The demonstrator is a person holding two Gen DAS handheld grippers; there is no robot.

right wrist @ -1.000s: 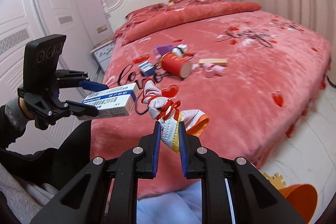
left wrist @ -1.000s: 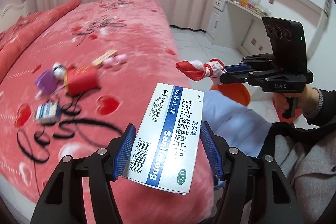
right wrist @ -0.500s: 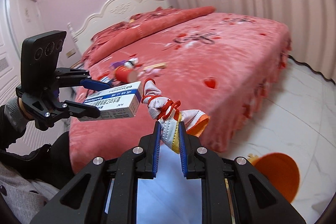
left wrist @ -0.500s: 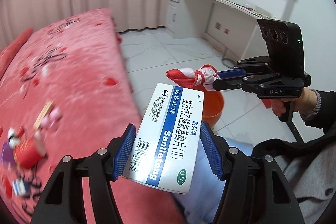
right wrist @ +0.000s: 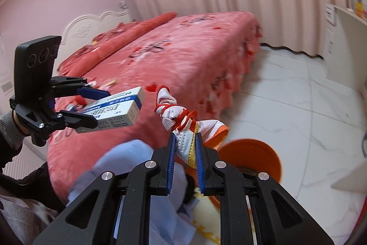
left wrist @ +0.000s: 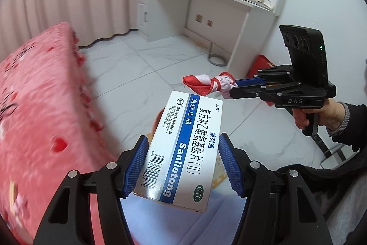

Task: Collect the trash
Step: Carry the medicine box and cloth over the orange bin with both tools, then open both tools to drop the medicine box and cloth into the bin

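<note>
The left gripper (left wrist: pixel 183 163) squeezes a white and blue medicine box (left wrist: pixel 183 148) between its two blue pads (left wrist: pixel 137 164), and the box sticks up and leans a little to the right. Just past the top of the box, the right gripper (left wrist: pixel 231 87) comes in from the right side, held by a hand (left wrist: pixel 321 114), and pinches a knotted red and white wrapper (left wrist: pixel 206 84). A pink bed (left wrist: pixel 39 107) is on the left, and a white desk (left wrist: pixel 206 6) stands far back on the white tile floor (left wrist: pixel 137 75).
</note>
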